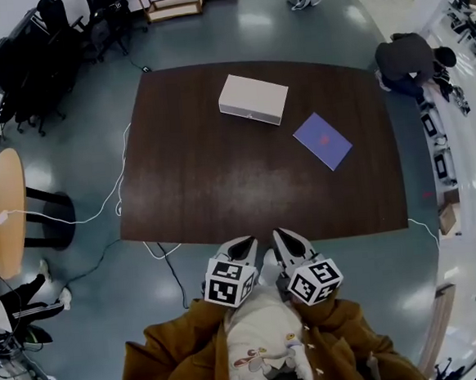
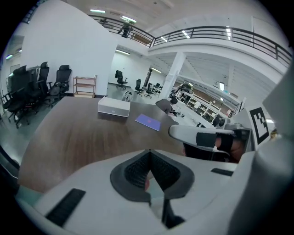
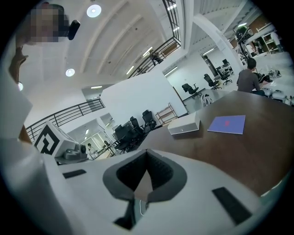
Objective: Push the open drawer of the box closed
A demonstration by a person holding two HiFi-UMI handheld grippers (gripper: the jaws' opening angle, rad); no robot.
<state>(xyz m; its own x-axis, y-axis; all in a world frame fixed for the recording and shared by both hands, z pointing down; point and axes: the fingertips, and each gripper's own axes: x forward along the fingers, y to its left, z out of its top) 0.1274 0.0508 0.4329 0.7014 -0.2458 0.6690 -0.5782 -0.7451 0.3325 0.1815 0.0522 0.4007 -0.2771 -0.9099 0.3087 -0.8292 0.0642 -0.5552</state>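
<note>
A white box (image 1: 253, 99) lies on the far half of the dark brown table (image 1: 222, 194); I cannot tell whether its drawer stands out. It also shows as the white box (image 2: 114, 107) and the white box (image 3: 184, 124) in the gripper views. Both grippers hang at the table's near edge, close to the person's chest and far from the box. My left gripper (image 1: 244, 244) has its jaws together with nothing between them, and its fingertips (image 2: 149, 152) meet. My right gripper (image 1: 284, 235) is shut and empty too.
A purple flat pad (image 1: 322, 140) lies to the right of the box. A round wooden side table (image 1: 2, 212) and white cables (image 1: 100, 211) are on the floor at left. Office chairs (image 1: 30, 54) stand at back left. A person (image 1: 408, 58) crouches at back right.
</note>
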